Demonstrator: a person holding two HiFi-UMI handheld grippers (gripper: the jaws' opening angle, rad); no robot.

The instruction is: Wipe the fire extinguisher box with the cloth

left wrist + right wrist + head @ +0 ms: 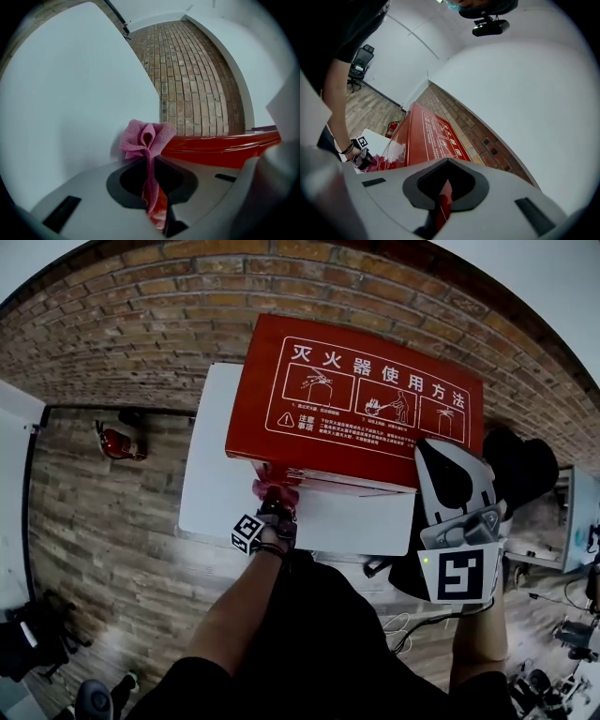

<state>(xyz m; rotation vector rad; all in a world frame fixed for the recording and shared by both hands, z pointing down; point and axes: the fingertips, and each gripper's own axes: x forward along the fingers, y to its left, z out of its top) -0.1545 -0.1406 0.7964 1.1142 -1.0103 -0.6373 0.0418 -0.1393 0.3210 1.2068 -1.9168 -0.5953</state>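
Observation:
The red fire extinguisher box (356,404) lies on a white table (211,474), its lid printed with white instruction pictures. My left gripper (270,512) is at the box's near left corner, shut on a bunched pink cloth (275,491) that rests against the front face. In the left gripper view the cloth (147,140) sticks up from between the jaws, with the box's red edge (220,147) just to its right. My right gripper (448,474) hovers over the box's near right corner, shut and holding nothing. The right gripper view looks along the box's lid (426,136).
A brick wall (141,315) runs behind the table. A red fire extinguisher (117,442) lies on the wooden floor to the left. A dark bulky object (520,465) sits right of the box. Cables lie on the floor near the person's legs.

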